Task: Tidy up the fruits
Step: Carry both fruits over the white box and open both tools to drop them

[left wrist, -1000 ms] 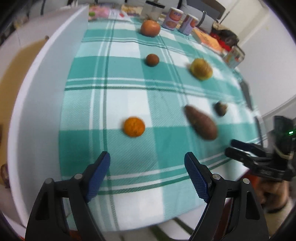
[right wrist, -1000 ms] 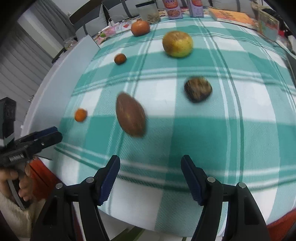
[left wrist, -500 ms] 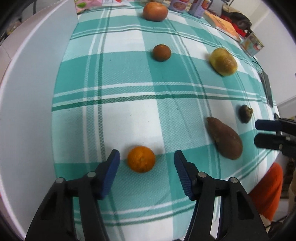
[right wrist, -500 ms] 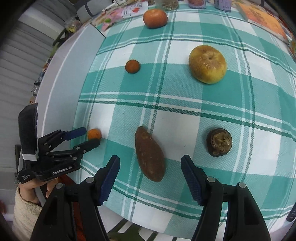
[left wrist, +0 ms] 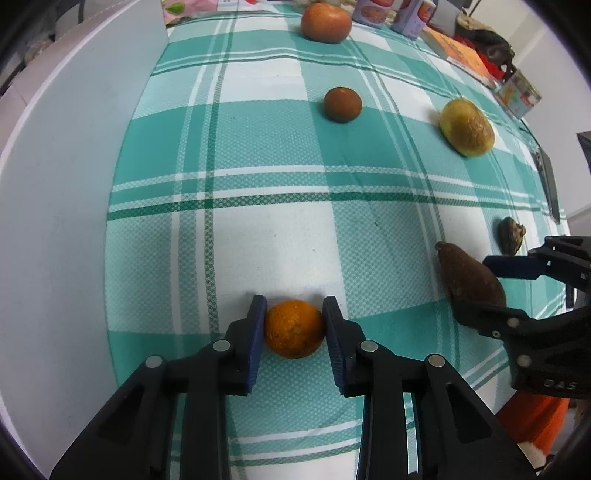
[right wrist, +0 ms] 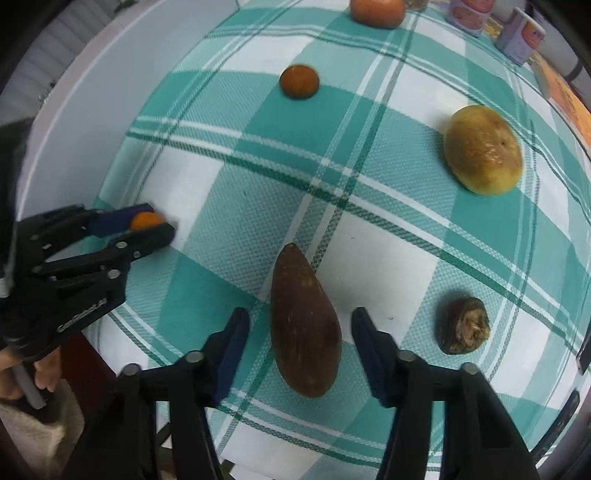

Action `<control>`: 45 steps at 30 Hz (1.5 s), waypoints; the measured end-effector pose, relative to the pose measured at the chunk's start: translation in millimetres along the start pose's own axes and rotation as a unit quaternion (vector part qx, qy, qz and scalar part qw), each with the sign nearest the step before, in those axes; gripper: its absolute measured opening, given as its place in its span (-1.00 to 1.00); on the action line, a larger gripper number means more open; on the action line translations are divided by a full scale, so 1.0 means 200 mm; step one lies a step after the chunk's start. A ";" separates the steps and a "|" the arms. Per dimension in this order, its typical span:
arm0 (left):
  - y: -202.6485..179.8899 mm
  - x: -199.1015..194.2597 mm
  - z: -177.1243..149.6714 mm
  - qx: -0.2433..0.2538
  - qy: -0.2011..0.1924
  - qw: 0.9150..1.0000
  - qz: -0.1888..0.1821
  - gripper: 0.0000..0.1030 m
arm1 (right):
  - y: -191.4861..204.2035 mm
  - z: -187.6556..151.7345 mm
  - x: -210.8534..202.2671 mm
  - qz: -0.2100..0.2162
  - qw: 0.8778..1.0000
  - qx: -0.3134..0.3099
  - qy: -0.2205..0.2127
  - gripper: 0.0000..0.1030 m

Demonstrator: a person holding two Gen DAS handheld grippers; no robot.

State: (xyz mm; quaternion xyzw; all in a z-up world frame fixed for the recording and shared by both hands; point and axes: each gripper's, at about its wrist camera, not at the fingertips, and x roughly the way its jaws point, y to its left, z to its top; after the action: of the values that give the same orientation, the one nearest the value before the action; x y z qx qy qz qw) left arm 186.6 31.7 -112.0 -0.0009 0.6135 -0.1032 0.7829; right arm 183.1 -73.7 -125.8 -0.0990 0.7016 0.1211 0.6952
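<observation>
On the green-and-white checked cloth [left wrist: 258, 147], a small orange [left wrist: 293, 328] sits between the blue pads of my left gripper [left wrist: 294, 314]. Its jaws are closing and both pads touch the fruit's sides. The right wrist view shows this same grip at the left, on the orange [right wrist: 146, 220]. My right gripper [right wrist: 300, 321] points down over a long brown fruit [right wrist: 303, 325]. Its jaws are closing too, with a narrow gap left on each side. The left wrist view shows the brown fruit [left wrist: 469, 277] between those fingers.
Further back lie a small brown round fruit [left wrist: 342, 104], a yellow-brown fruit [left wrist: 466, 127], a dark wrinkled fruit [left wrist: 511, 234] and a big orange-red fruit [left wrist: 325, 24]. Cans [left wrist: 373, 11] and a book [left wrist: 458, 51] stand at the far edge. Bare white table [left wrist: 74, 147] lies left.
My left gripper came down around the small orange and its jaws narrowed onto it. My right gripper slid over the long brown fruit and its jaws drew in around it.
</observation>
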 end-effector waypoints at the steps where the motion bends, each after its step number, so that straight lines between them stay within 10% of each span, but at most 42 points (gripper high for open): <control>1: 0.00 0.00 0.00 0.001 0.000 1.000 0.001 -0.14 | 0.01 0.00 0.01 -0.012 1.000 -0.006 0.004 -0.16; 16: 0.06 -0.07 0.01 -0.044 -0.017 0.998 -0.035 -0.53 | -0.13 -0.03 -0.08 0.028 0.999 0.022 -0.002 -0.22; 24: 0.24 -0.78 -0.01 -0.081 -0.139 0.979 -0.129 -0.53 | -0.05 0.05 -0.63 0.121 0.986 0.027 -0.108 -0.22; 30: 0.67 -1.13 -0.02 -0.121 -0.201 0.970 -0.067 -0.52 | 0.44 0.24 -0.97 0.183 0.964 -0.034 -0.187 -0.22; 37: 1.08 -0.82 -0.09 -0.187 -0.129 0.974 0.015 -0.52 | 1.02 0.48 -0.75 0.190 0.964 -0.066 -0.175 -0.22; 45: 1.19 -0.49 -0.19 -0.211 -0.060 0.975 0.030 -0.51 | 1.23 0.57 -0.34 0.132 0.980 -0.089 -0.120 -0.22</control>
State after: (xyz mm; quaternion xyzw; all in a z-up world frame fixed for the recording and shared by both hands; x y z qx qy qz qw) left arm 166.1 284.3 -58.0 -0.1539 0.5731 0.0524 0.8032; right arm 217.3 193.9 -51.0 -0.0521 0.6061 0.2845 0.7409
